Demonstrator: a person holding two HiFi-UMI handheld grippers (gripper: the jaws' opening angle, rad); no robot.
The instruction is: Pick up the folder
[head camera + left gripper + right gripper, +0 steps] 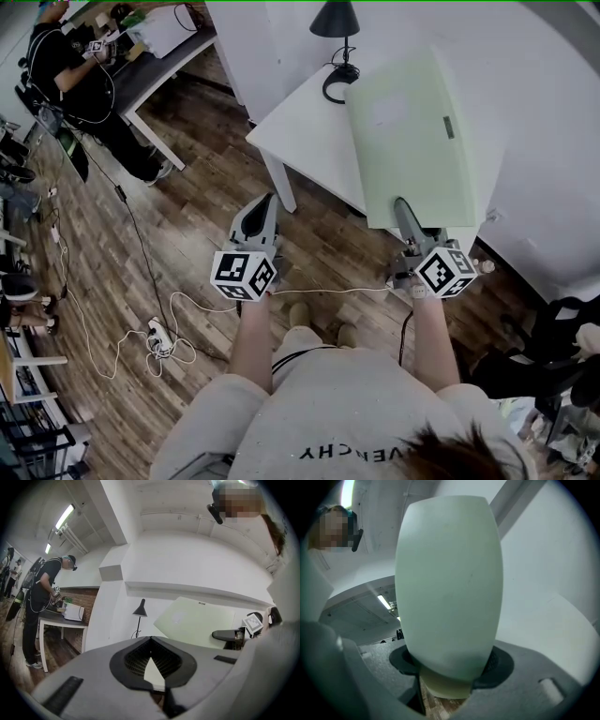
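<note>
So the folder (412, 141), a pale green one, was held out flat over the near corner of the white table (300, 131), with its far end up by the black lamp (336, 23). It was pinched at the middle of its near edge by the right gripper (405, 208), one jaw laid on top and the other tucked underneath. In the right gripper view both pads were seen pressed onto that edge, with the cover filling most of the frame. The edge grip was probably picked because that part hung past the table, so a jaw could be slid under without scraping the top.

From the left gripper view the folder looked raised at the gripped end. Whether the far corner was clear of the table couldn't be made out.

The left gripper (258, 214) was kept off to the side over the wood floor, well apart from the folder, with its jaws brought together at the tips and nothing caught between them. It was likely parked there just to stay out of the way.

The pick-up looked mostly done. Sag or slip at the unsupported far end would be the thing to watch, as only one edge was clamped.
</note>
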